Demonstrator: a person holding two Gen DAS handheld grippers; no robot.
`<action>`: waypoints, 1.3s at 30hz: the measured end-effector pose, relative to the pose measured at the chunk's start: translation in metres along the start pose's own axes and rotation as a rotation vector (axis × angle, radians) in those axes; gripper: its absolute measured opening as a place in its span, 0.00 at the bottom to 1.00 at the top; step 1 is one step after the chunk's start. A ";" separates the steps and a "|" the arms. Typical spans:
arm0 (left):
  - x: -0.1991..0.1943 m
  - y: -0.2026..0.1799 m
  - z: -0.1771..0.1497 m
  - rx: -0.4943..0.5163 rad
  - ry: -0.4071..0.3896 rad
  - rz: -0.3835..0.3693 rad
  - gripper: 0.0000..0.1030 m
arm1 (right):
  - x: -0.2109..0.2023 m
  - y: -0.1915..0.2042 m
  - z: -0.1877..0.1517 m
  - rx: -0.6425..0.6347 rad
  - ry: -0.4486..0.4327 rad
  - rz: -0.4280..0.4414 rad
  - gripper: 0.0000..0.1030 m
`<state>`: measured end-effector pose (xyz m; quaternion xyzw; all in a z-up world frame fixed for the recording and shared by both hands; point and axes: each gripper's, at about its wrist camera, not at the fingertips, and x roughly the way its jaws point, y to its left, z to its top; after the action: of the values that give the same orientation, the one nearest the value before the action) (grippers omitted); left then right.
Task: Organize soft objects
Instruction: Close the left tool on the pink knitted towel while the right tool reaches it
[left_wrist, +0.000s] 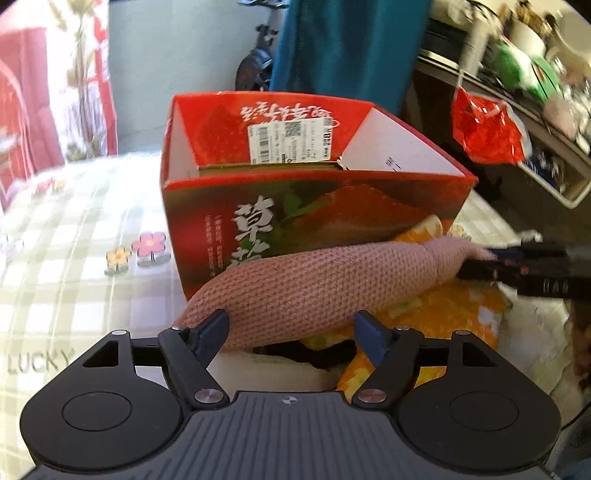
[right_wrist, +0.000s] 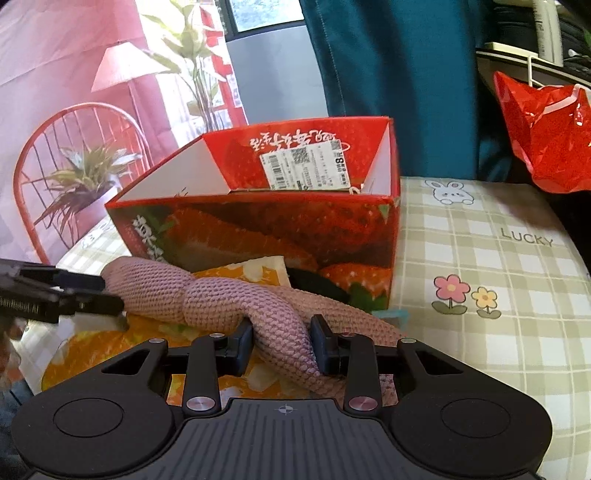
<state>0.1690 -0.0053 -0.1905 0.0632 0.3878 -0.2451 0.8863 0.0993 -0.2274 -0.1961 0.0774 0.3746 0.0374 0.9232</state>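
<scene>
Right gripper (right_wrist: 282, 341) clamped on pink knitted stuffed toy (right_wrist: 258, 306), lying before the red strawberry-print cardboard box (right_wrist: 258, 225) | left gripper (left_wrist: 291, 332) apart, empty | risk: floppy toy sags, snags box rim on lifting.

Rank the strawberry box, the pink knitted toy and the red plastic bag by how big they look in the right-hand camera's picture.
1. Strawberry box: plainly largest.
2. Pink knitted toy: long, but it lies nearer the camera, which flatters it.
3. Red plastic bag: looks smallest, though the picture's edge cuts it off and it sits farther back, so its true size is unsure.
</scene>
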 end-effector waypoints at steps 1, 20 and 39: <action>0.001 -0.003 0.000 0.021 -0.005 0.016 0.76 | 0.001 0.000 0.001 0.002 -0.005 -0.003 0.30; 0.029 0.001 0.003 0.064 0.009 0.033 0.80 | 0.005 -0.008 0.004 0.043 -0.017 -0.012 0.31; 0.031 -0.007 0.005 0.056 -0.021 0.000 0.47 | 0.005 -0.003 0.002 0.052 -0.018 -0.008 0.31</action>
<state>0.1866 -0.0251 -0.2089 0.0853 0.3714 -0.2566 0.8882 0.1046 -0.2302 -0.1984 0.1002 0.3675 0.0231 0.9243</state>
